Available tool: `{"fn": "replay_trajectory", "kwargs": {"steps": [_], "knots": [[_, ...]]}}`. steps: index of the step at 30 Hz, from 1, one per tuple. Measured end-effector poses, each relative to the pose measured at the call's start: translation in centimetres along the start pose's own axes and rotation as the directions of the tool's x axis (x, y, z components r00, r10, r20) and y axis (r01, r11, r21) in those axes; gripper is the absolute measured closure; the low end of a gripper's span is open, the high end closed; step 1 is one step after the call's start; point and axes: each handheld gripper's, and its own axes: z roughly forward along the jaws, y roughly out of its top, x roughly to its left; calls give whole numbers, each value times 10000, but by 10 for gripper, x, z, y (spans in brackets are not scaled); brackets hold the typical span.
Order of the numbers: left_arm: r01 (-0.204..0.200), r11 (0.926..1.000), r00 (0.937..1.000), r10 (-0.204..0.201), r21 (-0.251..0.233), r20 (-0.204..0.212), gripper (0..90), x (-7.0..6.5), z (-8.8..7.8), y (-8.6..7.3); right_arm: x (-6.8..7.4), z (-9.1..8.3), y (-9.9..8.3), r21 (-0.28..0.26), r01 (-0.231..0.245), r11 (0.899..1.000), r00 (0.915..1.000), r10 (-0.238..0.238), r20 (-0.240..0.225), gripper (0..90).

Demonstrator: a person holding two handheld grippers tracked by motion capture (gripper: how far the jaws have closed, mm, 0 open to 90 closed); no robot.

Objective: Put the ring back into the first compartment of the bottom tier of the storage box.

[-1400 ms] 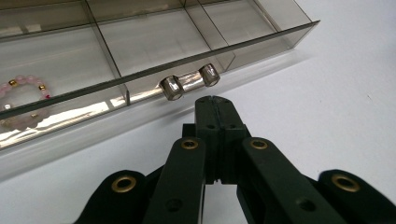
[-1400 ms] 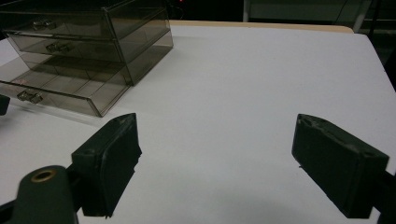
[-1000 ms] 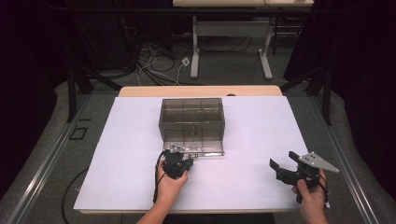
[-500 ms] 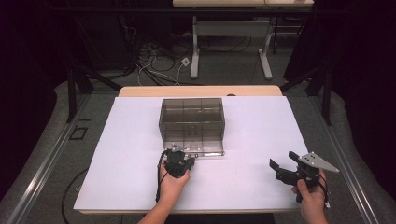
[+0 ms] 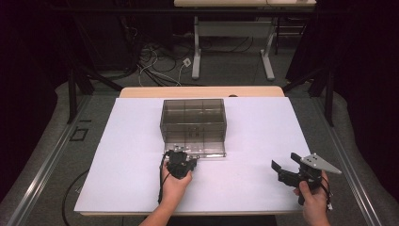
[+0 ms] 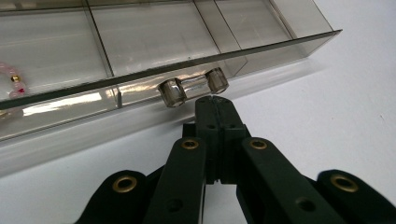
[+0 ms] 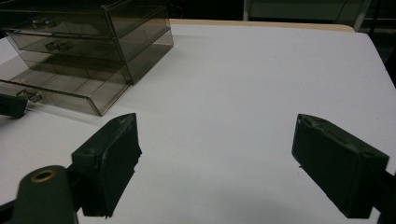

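Bright tabletop, dark surroundings, soft focus

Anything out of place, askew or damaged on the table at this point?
Nothing looks damaged or spilled. The drawer unit sits square; only its bottom drawer is pulled out, the shut left gripper at its handle. The right gripper is open, off to the side.

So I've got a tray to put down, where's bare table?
Free: the white table right of the drawer box toward the right gripper, and left of the box. Crowded: the near side, with the pulled-out bottom drawer and left gripper.
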Motion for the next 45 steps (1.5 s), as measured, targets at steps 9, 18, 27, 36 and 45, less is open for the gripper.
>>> {"fn": "replay_trajectory", "kwargs": {"steps": [9,18,27,36,45], "knots": [[98,9999,10000,-98,25,1,899,1,1,2,1,1,-1,-45,-124,9999,9999,123,-35,144],[180,9998,9998,-180,62,33,899,4,1,4,1,0,-1,-23,-112,9999,9999,112,-41,144],[385,9993,9992,-385,0,54,899,6,5,8,1,1,-1,-84,-63,9999,10000,62,-61,144],[472,9989,9989,-472,-32,1,899,8,6,10,0,1,-1,-39,-67,10000,10000,67,-57,144],[589,9982,9983,-589,-117,-10,899,10,9,14,0,2,0,56,-41,10000,10000,41,-20,144]]}}
